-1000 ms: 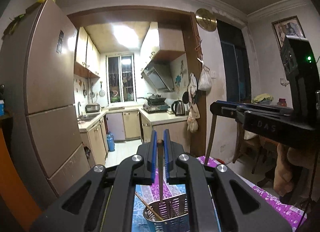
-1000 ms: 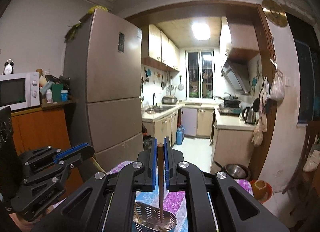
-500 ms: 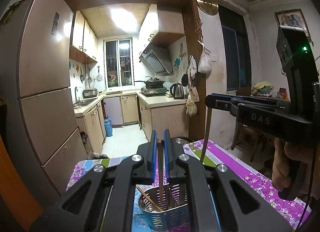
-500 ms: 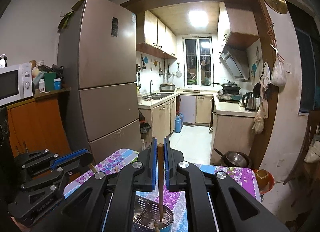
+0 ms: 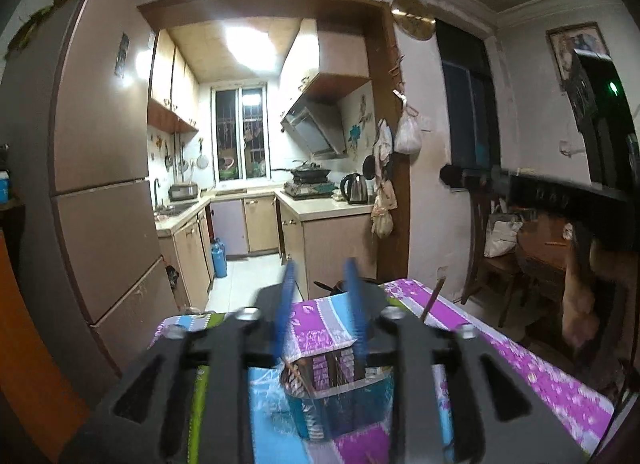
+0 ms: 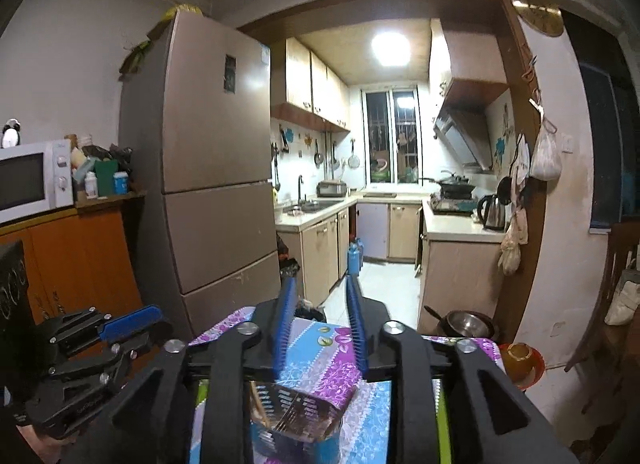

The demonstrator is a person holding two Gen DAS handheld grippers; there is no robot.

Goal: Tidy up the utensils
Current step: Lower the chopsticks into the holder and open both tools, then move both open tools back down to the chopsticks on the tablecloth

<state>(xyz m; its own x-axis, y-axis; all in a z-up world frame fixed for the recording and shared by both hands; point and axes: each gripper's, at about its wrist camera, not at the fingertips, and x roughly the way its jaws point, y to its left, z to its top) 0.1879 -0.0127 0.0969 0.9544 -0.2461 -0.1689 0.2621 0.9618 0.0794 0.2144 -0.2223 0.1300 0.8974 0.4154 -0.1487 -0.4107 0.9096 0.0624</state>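
Observation:
My left gripper has its jaws opening, with nothing between the blue pads. Below it stands the perforated metal utensil holder with a brown chopstick leaning inside. My right gripper is also opening and holds nothing. It hangs over the same holder, where chopsticks rest. In the left wrist view the right gripper is a dark blur at the right. A loose chopstick stands tilted below it, right of the holder. The left gripper shows at the lower left of the right wrist view.
The holder stands on a table with a purple and blue flowered cloth. A tall fridge and an orange cabinet with a microwave stand to the left. A metal pot and an orange bowl lie beyond the table's far edge.
Both grippers were shut on upright chopsticks over the holder. Both have now spread their jaws and the chopsticks have left them. Both views have dipped and blurred.

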